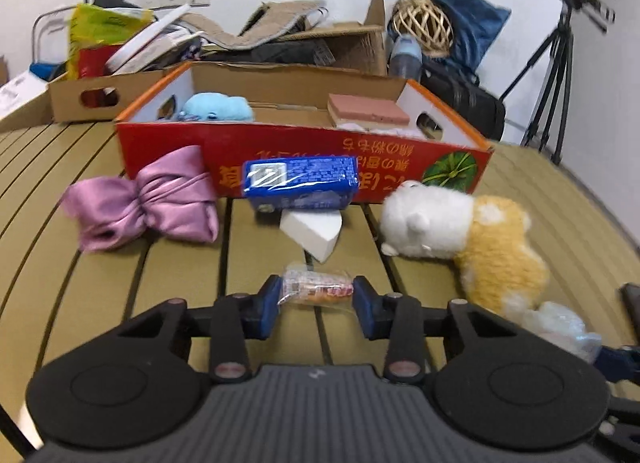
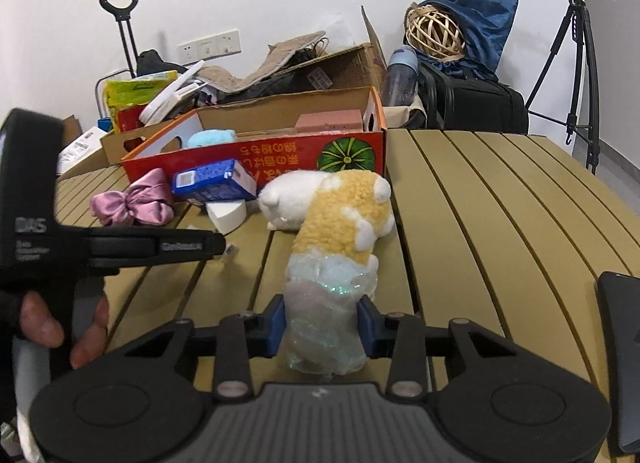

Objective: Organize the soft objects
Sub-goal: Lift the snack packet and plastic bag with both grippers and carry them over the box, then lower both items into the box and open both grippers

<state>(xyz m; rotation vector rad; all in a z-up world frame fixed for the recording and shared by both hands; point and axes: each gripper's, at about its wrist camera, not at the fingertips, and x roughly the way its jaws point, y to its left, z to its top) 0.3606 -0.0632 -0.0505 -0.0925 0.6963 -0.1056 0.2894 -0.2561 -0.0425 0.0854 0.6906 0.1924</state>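
On the slatted table (image 1: 168,263), left tongs (image 1: 316,297) clench a small wrapped snack (image 1: 316,286), its long axis crosswise between the pads.
From the right wrist, right tongs (image 2: 322,325) grasp a crinkly plastic bundle (image 2: 326,315) lying lengthwise, the red box (image 2: 256,157) straight ahead.

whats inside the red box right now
Inside the red box a light blue plush lies at one end and a pink block rests on something pale at the other. The front wall hides the floor and anything lower.
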